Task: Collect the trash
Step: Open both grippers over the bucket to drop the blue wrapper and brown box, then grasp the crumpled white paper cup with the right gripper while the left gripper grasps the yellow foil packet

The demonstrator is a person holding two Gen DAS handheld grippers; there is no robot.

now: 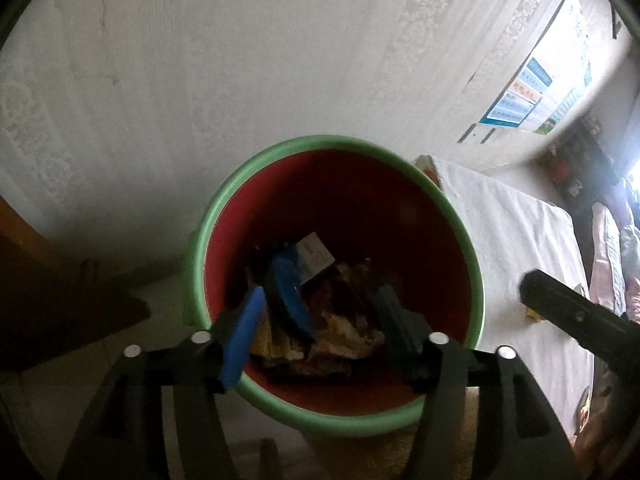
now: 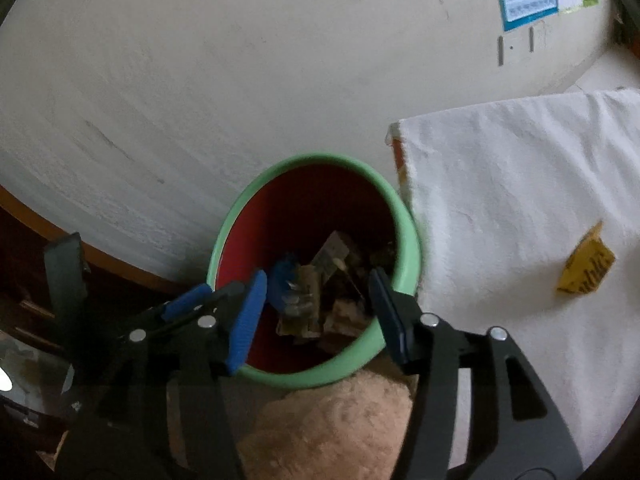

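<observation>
Both tongs, left (image 1: 316, 316) and right (image 2: 316, 312), are being held released and empty over the bin (image 2: 408, 248). Most trash (image 1: 320, 320) is already lying inside; one yellow wrapper (image 2: 586, 270) is left on the worktop (image 2: 500, 184), near its right edge.

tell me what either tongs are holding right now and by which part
Nothing. Both the left tongs and right tongs are open and empty above the bin, where the trash already lies.
</observation>
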